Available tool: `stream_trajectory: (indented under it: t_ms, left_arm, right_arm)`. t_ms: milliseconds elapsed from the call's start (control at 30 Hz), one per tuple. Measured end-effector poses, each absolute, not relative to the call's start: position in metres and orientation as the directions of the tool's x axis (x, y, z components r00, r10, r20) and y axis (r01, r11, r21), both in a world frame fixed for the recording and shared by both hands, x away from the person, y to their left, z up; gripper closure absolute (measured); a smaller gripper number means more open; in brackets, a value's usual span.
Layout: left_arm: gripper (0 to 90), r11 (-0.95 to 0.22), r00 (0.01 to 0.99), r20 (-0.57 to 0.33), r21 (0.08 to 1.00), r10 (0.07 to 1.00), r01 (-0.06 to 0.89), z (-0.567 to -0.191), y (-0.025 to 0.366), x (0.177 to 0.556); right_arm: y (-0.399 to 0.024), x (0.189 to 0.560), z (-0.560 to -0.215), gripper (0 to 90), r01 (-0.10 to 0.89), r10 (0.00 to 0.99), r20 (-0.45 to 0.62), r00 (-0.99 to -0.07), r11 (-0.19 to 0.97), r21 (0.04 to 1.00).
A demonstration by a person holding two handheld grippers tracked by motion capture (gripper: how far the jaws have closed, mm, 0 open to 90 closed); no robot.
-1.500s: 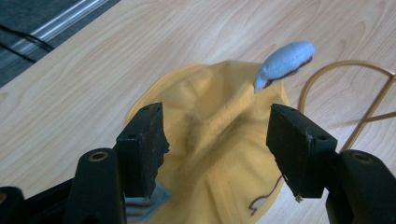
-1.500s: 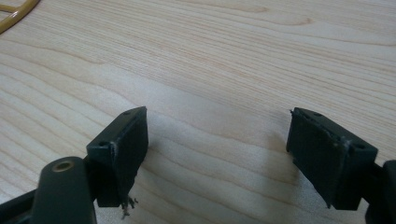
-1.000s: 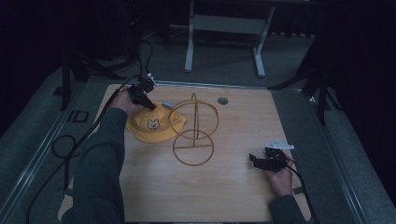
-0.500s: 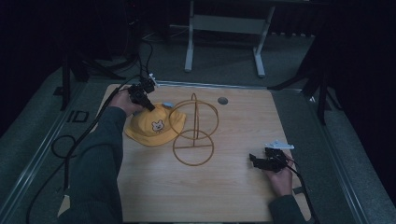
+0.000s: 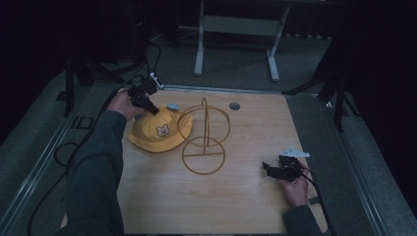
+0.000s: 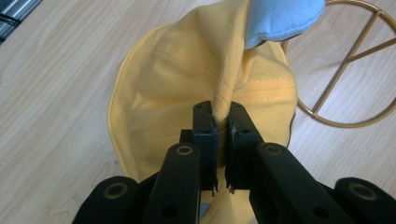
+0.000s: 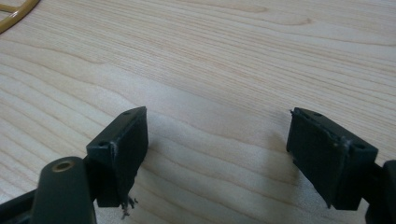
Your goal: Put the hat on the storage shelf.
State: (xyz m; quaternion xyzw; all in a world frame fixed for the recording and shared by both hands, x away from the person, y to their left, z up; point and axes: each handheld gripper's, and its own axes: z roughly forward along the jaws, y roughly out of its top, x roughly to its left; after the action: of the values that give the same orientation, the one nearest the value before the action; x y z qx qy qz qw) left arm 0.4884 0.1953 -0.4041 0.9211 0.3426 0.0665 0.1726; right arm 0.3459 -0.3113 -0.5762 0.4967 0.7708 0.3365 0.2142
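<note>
— Since a second ago, we see little change: the yellow hat (image 5: 158, 132) has shifted only slightly beside the gold wire stand (image 5: 204, 139), and the right hand-held gripper (image 5: 273, 169) has stayed parked near the front right of the surface (image 5: 246, 206).

— Agreed. Our left hand-held gripper (image 6: 222, 126) has its jaws pressed together on a raised fold of the hat's yellow cloth, near the back edge. The hat itself lies on the wood, left of the stand and touching or overlapping its rings; we cannot tell which.

— And the right one?

— Its jaws are spread wide over bare wood, holding nothing.

— What could go wrong, then?

— We judge the pinch to be thin: only a narrow ridge of cloth sits between the jaws, so a quick lift could let it slip out. The hat is soft, so it will sag and swing, and its brim could catch the wire rings and tip or drag the light stand. The blue patch (image 6: 284, 18) on the far side may also snag.

— So we would lift slowly and steer clear of the rings.
</note>
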Motion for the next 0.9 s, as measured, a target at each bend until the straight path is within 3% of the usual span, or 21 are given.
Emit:
stream_trajectory:
  t_ms: [900]
  left_arm:
    - [84.5, -0.719, 0.782, 0.028, 0.414, 0.623, 0.558, -0.359, 0.215, 0.460]
  right_arm:
    - [-0.311, 0.346, -0.576, 20.6, 0.621, 0.910, 0.006, -0.414, 0.278, 0.733]
